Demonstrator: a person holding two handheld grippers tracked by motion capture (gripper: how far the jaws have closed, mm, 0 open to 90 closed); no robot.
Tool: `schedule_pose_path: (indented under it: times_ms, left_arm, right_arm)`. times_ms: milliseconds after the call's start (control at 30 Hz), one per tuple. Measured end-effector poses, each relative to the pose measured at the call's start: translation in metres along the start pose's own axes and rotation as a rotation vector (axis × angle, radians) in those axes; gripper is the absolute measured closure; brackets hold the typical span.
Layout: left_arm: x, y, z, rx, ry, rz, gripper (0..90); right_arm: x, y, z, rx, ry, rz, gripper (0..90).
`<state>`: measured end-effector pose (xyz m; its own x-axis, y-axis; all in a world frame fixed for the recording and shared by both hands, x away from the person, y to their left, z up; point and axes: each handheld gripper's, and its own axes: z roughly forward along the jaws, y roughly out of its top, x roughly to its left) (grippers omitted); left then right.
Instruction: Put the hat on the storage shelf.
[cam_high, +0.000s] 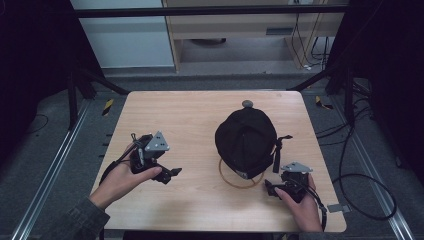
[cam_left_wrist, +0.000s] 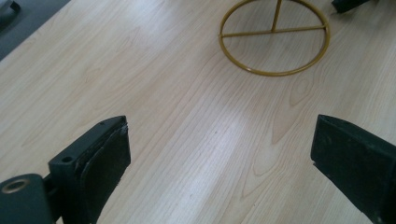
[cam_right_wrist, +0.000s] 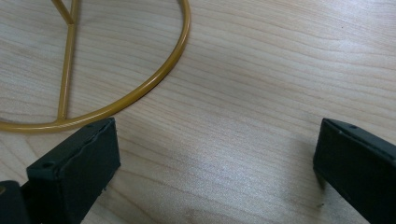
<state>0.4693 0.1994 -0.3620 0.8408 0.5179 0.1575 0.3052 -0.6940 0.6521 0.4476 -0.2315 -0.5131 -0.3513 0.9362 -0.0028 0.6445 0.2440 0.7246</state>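
Currently, both tools idle near the work, and the step in hand appears to be an approach or a release at the cap on its stand. In the high view, the black cap (cam_high: 246, 141) sits right of frame centre on a gold wire stand, whose ring base (cam_high: 239, 181) shows just below the cap's lower edge. The left gripper (cam_high: 172, 172) sits at lower left of that frame, well apart from the cap. The right gripper (cam_high: 268, 188) sits at lower right, just beside the ring base.

In the left gripper view, the jaws stand wide apart over bare table (cam_left_wrist: 177, 140), with the ring base (cam_left_wrist: 275, 72) at upper right. In the right gripper view, the jaws also stand wide apart with nothing between them, and the ring base (cam_right_wrist: 140, 91) curves through the upper left, close to the left jaw.

Judged from this layout, the next move calls for one gripper to steady the ring while the other takes the cap by its edge or strap (cam_high: 278, 150).

No brand, label or legible writing appears on the cap, stand or grippers.
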Motion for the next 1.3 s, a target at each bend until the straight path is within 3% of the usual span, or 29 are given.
schedule_pose_path:
  times_ms: [367,500,567,800,1300]
  left_arm:
    - [0.011,-0.041,0.016,0.021,0.03,-0.048,4.5]
    - [0.012,-0.054,0.023,0.02,0.021,-0.078,4.5]
    - [0.01,-0.073,0.036,0.033,0.008,-0.104,4.5]
    - [0.01,-0.095,0.052,0.069,0.022,-0.115,4.5]
    - [0.022,-0.131,0.058,0.068,0.05,-0.185,4.4]
  right_arm:
    - [0.0,0.0,0.0,0.0,0.0,0.0,0.6]
    - [0.0,0.0,0.0,0.0,0.0,0.0,0.7]
    - [0.0,0.0,0.0,0.0,0.0,0.0,0.6]
    - [0.0,0.0,0.0,0.0,0.0,0.0,0.7]
    - [0.0,0.0,0.0,0.0,0.0,0.0,0.7]
